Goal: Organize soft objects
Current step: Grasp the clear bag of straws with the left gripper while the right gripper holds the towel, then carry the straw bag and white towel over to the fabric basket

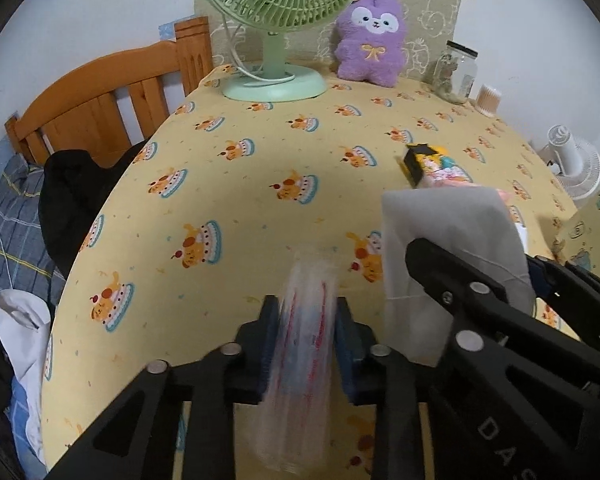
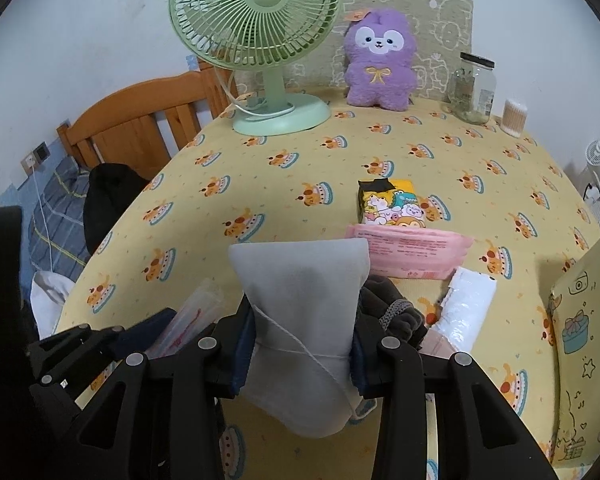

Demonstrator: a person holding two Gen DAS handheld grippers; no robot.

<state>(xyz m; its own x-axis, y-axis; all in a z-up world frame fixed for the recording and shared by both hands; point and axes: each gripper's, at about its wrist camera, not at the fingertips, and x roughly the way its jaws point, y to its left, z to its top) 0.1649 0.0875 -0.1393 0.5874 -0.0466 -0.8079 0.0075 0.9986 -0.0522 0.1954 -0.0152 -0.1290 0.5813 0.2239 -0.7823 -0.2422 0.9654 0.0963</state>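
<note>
Left gripper (image 1: 308, 340): jaws closed on a clear plastic packet (image 1: 306, 356) with red and blue print, pads pressing its two flat sides; the packet stands on edge between them and runs forward past the tips, probably held so to keep a limp thing from folding; its picture is blurred, contents unreadable.

Right gripper (image 2: 300, 344): jaws gripping a grey cloth pouch (image 2: 300, 300), white thread wound round it at pad level; the pouch bulges above and below the pads, squeezed at the waist, a soft grip that looks secure.

Both grippers sit side by side over the near edge of the yellow cake-print tablecloth (image 2: 260, 184), each loaded; my reading is a carry toward one gathering spot.

Ahead of the right jaws, slightly right: pink wipes pack (image 2: 410, 250), a cartoon-print tissue pack (image 2: 392, 204) just behind it; right of the jaws, dark knitted gloves (image 2: 396, 312) and a white bubble-wrap piece (image 2: 466, 304), so the soft things already cluster there.

Far beyond both jaws: green desk fan (image 2: 260, 40), purple plush (image 2: 380, 60), glass jar (image 2: 474, 88), cotton swab tub (image 2: 514, 116).
</note>
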